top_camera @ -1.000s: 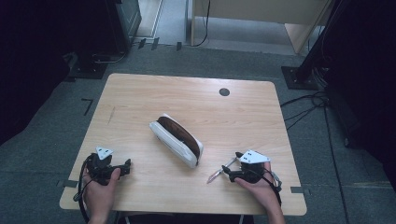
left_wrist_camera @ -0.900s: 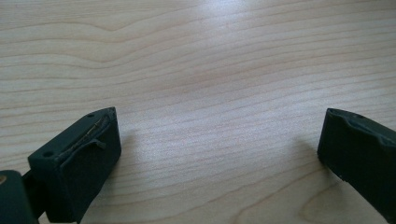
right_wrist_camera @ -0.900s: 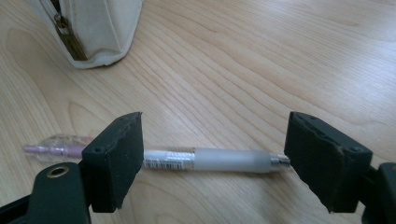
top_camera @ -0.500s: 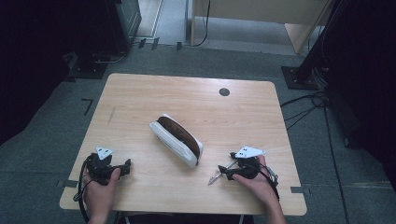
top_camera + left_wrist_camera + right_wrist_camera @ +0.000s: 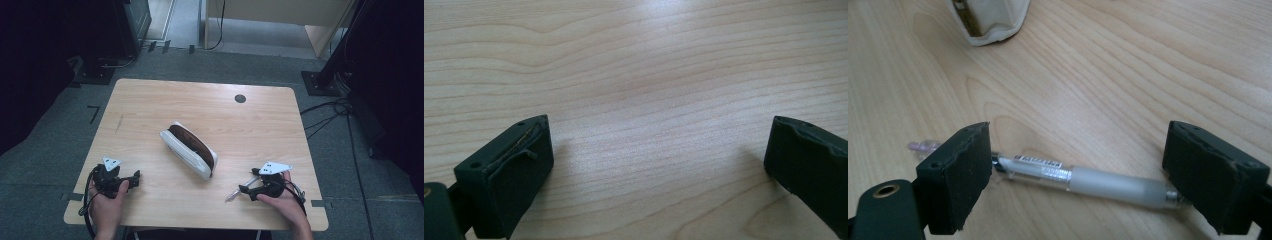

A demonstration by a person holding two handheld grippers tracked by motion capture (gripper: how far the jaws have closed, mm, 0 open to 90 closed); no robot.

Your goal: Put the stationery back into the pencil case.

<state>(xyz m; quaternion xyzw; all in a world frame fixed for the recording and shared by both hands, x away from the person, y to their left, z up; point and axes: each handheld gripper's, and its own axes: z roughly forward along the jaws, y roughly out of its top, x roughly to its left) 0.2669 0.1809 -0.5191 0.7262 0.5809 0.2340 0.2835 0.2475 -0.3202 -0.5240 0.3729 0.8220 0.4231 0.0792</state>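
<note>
On the pale wooden surface [image 5: 150, 107], a clear-barrelled pen with a frosted grip section and a pinkish end [image 5: 1083, 178] lay flat near the person's right-hand side, close to the near edge. The right gripper [image 5: 248, 188], held in the person's right hand [image 5: 285, 205], rested low over it. In the right gripper view the pen lay crosswise between the two black fingers [image 5: 960, 172], its pinkish end sticking out past one of them and its tip reaching towards the other. The fingers stood wide apart and had just been opening further; the pen lay on the wood between them, and neither pad pressed on it.

A white fabric pencil case with a dark brown open top [image 5: 190, 149] sat near the middle of the surface, lying at a slant, its near end pointing towards the right gripper and a little apart from it. A corner of that case [image 5: 990, 20] showed at the top of the right gripper view, beyond the pen.

The left gripper [image 5: 134, 176], in the person's left hand [image 5: 106, 205], sat on the near left part of the surface, well apart from the case. Its fingers [image 5: 506, 172] were spread wide with bare wood between them.

A small dark round hole cover [image 5: 240, 98] lay in the far part of the surface.
</note>
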